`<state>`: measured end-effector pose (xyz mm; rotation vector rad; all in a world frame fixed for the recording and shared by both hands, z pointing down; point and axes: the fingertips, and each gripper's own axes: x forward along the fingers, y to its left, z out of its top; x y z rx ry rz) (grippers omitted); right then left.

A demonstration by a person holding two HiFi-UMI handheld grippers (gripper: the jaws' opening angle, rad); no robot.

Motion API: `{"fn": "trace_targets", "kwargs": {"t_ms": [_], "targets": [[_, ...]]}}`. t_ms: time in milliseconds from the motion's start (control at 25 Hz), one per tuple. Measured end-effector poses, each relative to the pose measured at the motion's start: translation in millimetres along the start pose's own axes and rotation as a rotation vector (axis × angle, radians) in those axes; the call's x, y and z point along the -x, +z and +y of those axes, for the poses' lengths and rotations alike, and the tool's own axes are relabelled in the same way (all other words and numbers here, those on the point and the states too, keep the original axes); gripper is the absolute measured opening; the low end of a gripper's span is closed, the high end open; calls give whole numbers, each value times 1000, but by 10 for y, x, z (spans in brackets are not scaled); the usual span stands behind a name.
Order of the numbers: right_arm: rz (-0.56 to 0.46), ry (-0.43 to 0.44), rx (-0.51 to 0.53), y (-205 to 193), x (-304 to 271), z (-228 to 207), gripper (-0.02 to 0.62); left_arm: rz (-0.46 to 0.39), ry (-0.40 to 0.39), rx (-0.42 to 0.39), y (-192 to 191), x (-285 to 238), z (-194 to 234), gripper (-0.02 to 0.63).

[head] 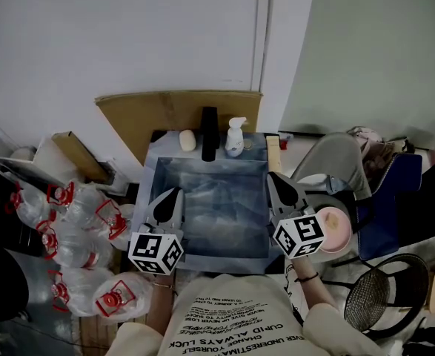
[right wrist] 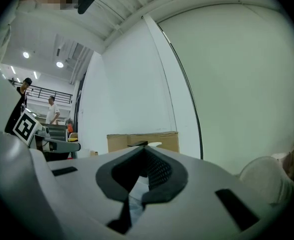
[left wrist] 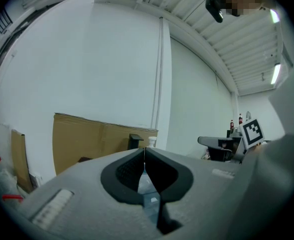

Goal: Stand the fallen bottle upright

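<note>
- Plainly, the jaws of the left gripper are pressed together at the tips, with nothing between them.
- The jaws of the right gripper are likewise closed and empty.
- From the head view we see the left gripper over the near left part of the counter and the right gripper over its right edge, both pointing toward the far wall.
- A wrinkled blue-grey cloth covers the counter between them.
- At the far edge, well apart from both grippers, stand a black bottle and, just to its right, a white pump bottle; both look upright to us.
- A pale oval bar lies left of the black bottle, and a wooden block lies right of the pump bottle.
- A sheet of cardboard leans on the wall behind them.
- Clear jugs with red caps are heaped on the left; a pink bowl sits on the right.
</note>
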<state>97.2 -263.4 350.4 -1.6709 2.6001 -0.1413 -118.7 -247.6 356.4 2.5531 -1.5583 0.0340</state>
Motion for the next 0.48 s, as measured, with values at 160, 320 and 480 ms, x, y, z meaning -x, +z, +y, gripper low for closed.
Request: {"fn": "trace_targets", "kwargs": {"t_ms": [160,320,480], "targets": [[-4,-6,-15,-18,17,-16,3,1,5,-3,-7,13,8,25],[-2,-17,-26,-42,22,-45,3,5,12,-1,-21,14,26,25],[1,-27,-32,-64,32,-65,3,7,18,1,-33,23,37,25]]}}
